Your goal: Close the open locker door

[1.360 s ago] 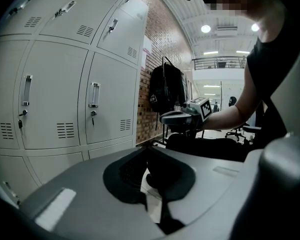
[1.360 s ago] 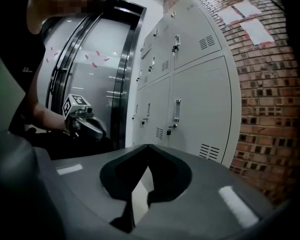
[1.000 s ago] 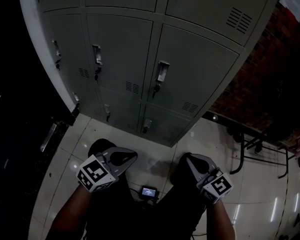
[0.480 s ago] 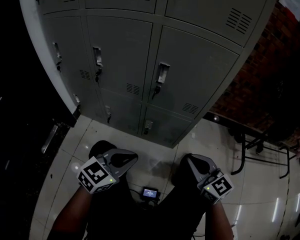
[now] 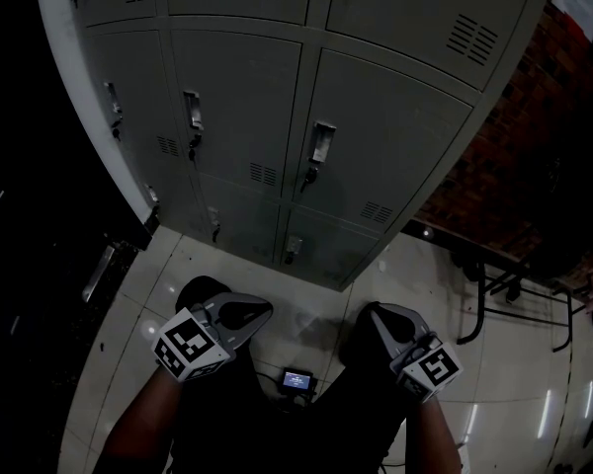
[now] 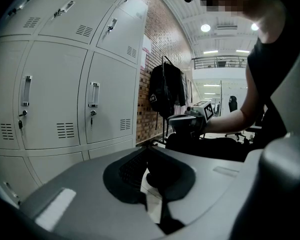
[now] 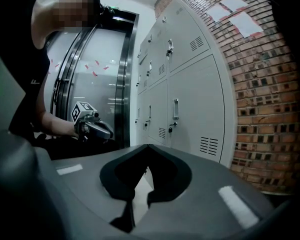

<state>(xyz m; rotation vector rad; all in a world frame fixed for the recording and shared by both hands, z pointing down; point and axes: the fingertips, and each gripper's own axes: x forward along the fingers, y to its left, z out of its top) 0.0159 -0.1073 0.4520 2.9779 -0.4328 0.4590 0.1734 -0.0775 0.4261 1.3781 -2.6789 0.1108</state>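
Note:
The grey locker bank [image 5: 277,117] fills the upper head view. Every door I can see lies flush with its frame, among them the one with the handle [image 5: 321,141]. Both grippers hang low by the person's body, well short of the lockers. My left gripper [image 5: 262,310] is shut with nothing in it, and in its own view the jaw tips [image 6: 149,147] meet. My right gripper [image 5: 372,310] is also shut and empty, its tips [image 7: 149,146] touching. Each gripper shows in the other's view: the right gripper [image 6: 188,122] and the left gripper [image 7: 96,127].
A brick wall [image 5: 514,166] flanks the lockers on the right, with white papers [image 7: 235,11] stuck on it. A black backpack [image 6: 167,91] hangs from a rack with dark metal legs [image 5: 489,294]. A small device [image 5: 296,379] lies on the tiled floor. A dark glass door [image 7: 90,79] stands to the left.

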